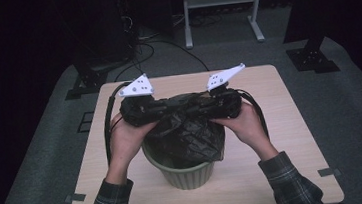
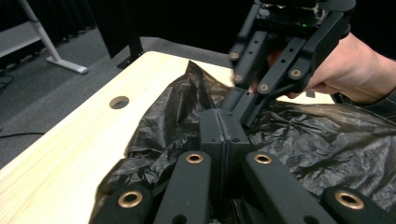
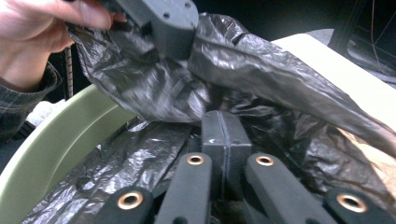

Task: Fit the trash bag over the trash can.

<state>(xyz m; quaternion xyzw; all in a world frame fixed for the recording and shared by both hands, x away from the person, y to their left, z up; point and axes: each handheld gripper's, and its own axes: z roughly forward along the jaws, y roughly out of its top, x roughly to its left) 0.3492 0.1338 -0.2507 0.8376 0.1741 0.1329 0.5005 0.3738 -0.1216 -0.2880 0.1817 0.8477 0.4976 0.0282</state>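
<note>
Judging from the slack film, the black bag (image 1: 187, 131) is held above the green bin (image 1: 186, 174) at mid-surface, clamped by the left gripper (image 1: 162, 106) and right gripper (image 1: 196, 103), with fitting over the rim left.

1. A lab or recording studio, not a home: black curtains close off the dark room behind the table (image 1: 291, 121)
2. The light wooden table stands alone on grey carpet (image 1: 351, 115), with taped corners and a cable hole (image 2: 119, 101) in its top
3. Loose cables (image 1: 163, 46) run across the floor
4. Black stand bases (image 1: 313, 59) flank the table, and a white metal frame (image 1: 219, 0) stands behind
</note>
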